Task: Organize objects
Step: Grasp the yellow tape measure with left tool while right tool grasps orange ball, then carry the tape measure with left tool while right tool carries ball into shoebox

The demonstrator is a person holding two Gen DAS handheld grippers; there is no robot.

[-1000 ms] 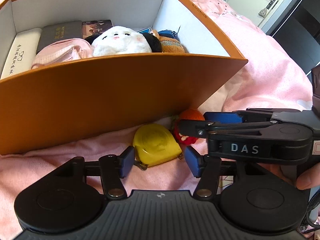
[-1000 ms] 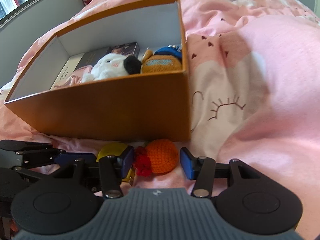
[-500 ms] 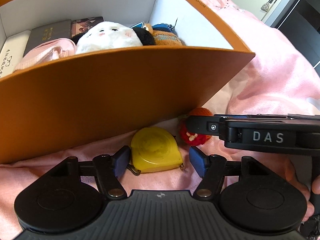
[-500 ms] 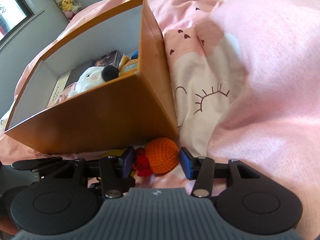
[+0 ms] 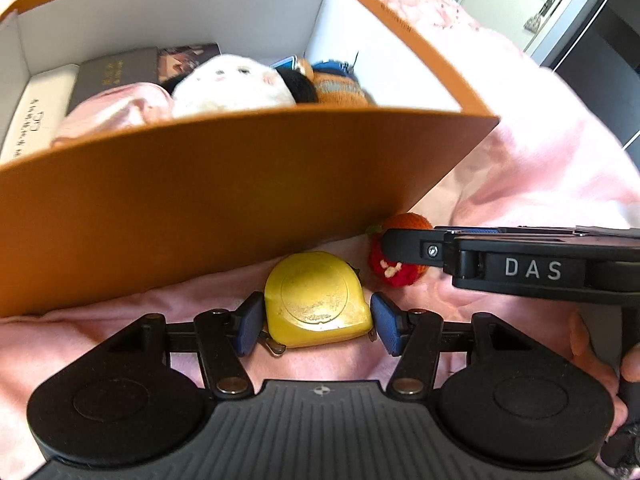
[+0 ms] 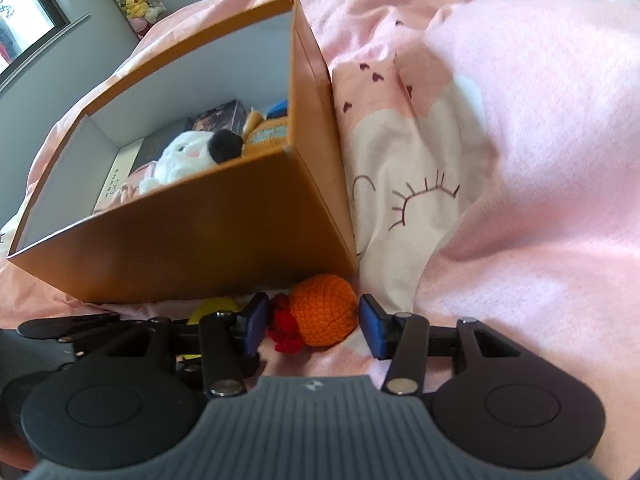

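- On a pink bed, a yellow tape measure [image 5: 318, 300] lies before the orange box [image 5: 224, 200], between the left gripper [image 5: 316, 326] fingers, narrowly apart; hard, slick casing (grip its flat sides).
- Right gripper [image 6: 314, 330] fingers flank, untouching, a soft crocheted toy [image 6: 322, 308]; squeeze mid-body.

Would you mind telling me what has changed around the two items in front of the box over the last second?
The left tool has moved forward, so the yellow tape measure now sits between its fingers, which have narrowed but look slightly apart from it. The right tool has likewise closed in around the orange crocheted toy without visibly clamping it. Both items, the orange box and its contents have stayed put.
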